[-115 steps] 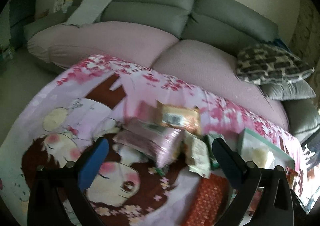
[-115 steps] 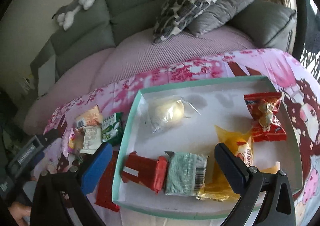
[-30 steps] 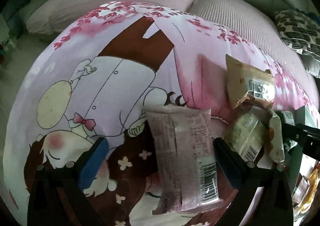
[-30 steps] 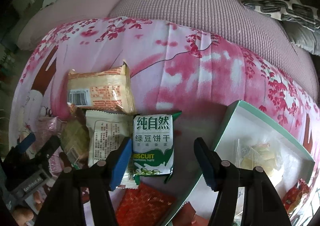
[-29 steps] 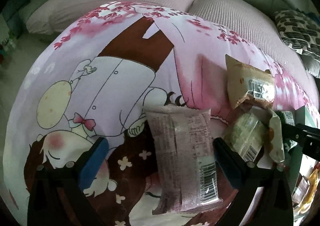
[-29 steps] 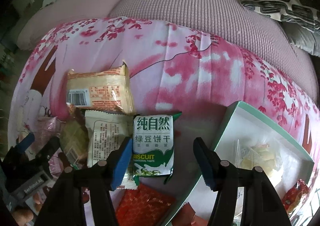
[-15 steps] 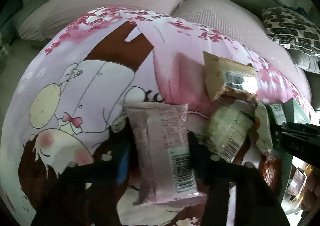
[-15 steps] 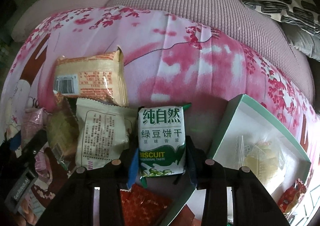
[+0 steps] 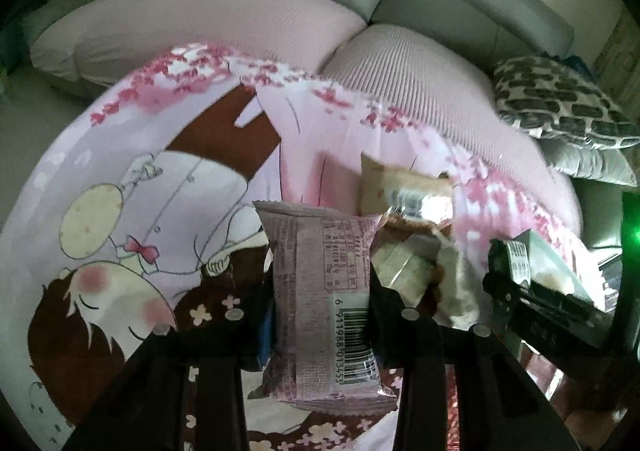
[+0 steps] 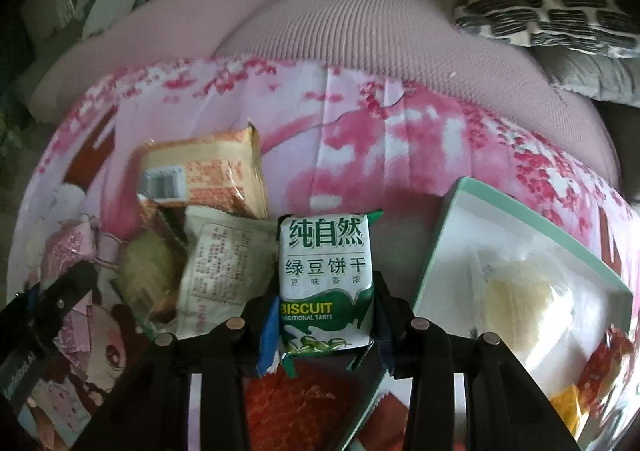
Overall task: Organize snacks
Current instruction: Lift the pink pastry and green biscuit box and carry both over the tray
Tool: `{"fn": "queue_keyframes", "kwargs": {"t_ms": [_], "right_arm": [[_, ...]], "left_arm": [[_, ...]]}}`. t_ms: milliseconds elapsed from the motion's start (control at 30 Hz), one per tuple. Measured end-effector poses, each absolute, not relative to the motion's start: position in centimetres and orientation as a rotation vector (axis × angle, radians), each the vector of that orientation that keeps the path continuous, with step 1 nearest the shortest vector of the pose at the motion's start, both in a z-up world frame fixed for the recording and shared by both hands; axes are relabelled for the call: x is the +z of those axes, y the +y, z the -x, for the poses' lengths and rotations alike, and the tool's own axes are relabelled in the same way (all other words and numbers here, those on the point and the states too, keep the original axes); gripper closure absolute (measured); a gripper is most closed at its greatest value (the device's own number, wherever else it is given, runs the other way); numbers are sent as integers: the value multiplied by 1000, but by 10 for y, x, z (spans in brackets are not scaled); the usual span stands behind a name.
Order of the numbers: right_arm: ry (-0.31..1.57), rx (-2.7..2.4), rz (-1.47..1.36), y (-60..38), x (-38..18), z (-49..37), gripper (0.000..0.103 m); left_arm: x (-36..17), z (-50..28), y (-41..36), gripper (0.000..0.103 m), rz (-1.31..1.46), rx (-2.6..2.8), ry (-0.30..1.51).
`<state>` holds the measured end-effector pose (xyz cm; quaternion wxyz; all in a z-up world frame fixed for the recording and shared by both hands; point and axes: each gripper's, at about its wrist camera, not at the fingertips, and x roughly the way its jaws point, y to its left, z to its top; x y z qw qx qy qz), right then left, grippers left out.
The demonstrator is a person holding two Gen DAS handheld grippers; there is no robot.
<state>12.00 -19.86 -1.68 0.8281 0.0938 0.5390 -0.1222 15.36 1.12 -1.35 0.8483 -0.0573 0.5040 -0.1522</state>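
Note:
My left gripper [image 9: 320, 315] is shut on a long pink snack packet [image 9: 320, 291] with a barcode, raised a little off the cartoon-print cloth [image 9: 160, 211]. In the right wrist view my right gripper [image 10: 326, 327] is shut on a green-and-white biscuit pack [image 10: 326, 275], held upright just left of the mint-rimmed white tray [image 10: 452, 211]. The tray holds a wrapped pale bun [image 10: 516, 291] and a red packet [image 10: 608, 355]. An orange brick-print packet [image 10: 204, 175], a white printed packet [image 10: 224, 267] and a pale round snack [image 10: 148, 271] lie in a pile on the cloth.
A red packet [image 10: 304, 403] lies under the biscuit pack by the tray's corner. Pink sofa cushions [image 10: 360, 31] and a patterned pillow [image 10: 548, 7] lie behind the cloth. The left gripper [image 10: 44, 323] shows at the lower left of the right wrist view.
Both grippers have closed on their packets: the left on the pink one, the right on the green biscuit pack. Both packets have come up slightly off the cloth.

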Motion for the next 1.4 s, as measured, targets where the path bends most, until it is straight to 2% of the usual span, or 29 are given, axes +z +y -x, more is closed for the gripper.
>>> {"fn": "queue_keyframes", "kwargs": {"t_ms": [267,533,800,1167,1400], "right_arm": [[986,-285,-352,-193,22,-65,61],[907,-345,-422,-199,35,-18,61],[856,-425,-476,-229,41,18,60],[758,-674,-543,-318,57,84,60],[774,-718,-606,-346,43,95,60]], "left_arm": [[14,-143,13,64,154,-351,992],[40,-127,-7,64,177,-409,924],[52,-97,-68,64,147,-586,915],[51,-46,-147,64,76,-838,934],[43,-28,-178,64,-10,-888,941]]}}
